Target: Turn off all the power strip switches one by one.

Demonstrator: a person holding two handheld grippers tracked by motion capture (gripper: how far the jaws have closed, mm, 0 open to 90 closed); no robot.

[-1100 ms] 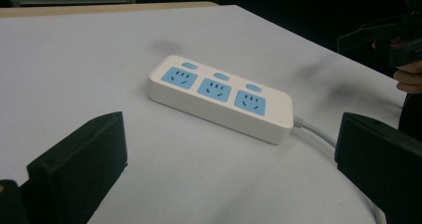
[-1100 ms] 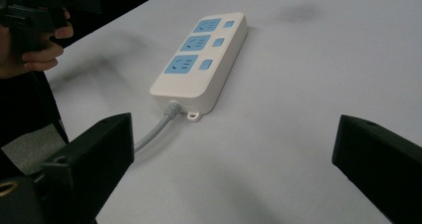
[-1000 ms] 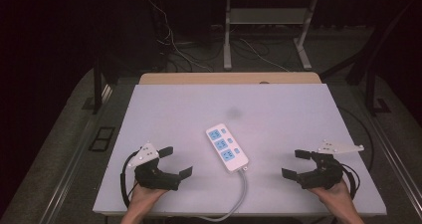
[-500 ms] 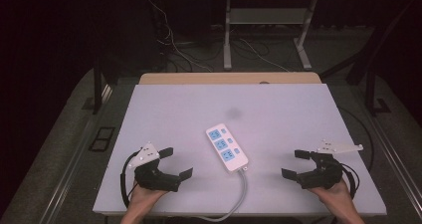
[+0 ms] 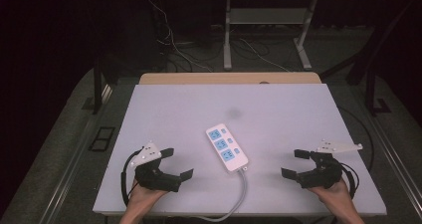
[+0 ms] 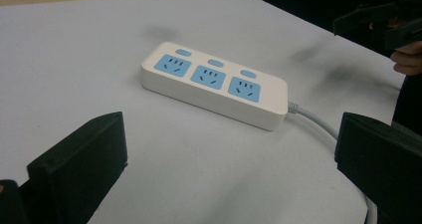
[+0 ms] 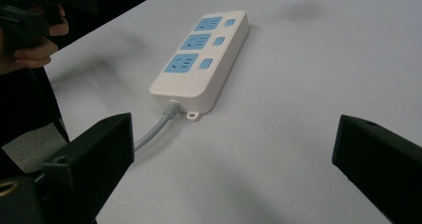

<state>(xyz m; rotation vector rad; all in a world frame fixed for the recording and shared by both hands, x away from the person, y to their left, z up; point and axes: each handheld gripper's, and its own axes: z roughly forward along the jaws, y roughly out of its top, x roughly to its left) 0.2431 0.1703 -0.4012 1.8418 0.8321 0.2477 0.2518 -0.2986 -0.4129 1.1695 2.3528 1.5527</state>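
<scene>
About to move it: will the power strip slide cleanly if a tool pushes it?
Probably slides: the strip is a flat, rigid-looking block on the smooth table. It shouldn't roll or tip. Its cable, looping off the near edge, may drag and swing it.

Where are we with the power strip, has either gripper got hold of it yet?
Nothing looks done: the power strip lies flat mid-table, sockets empty, its cord trailing off the near edge. In hand: nothing. The left gripper and right gripper sit open on either side, apart from it. Reaching and grasping remain.
</scene>
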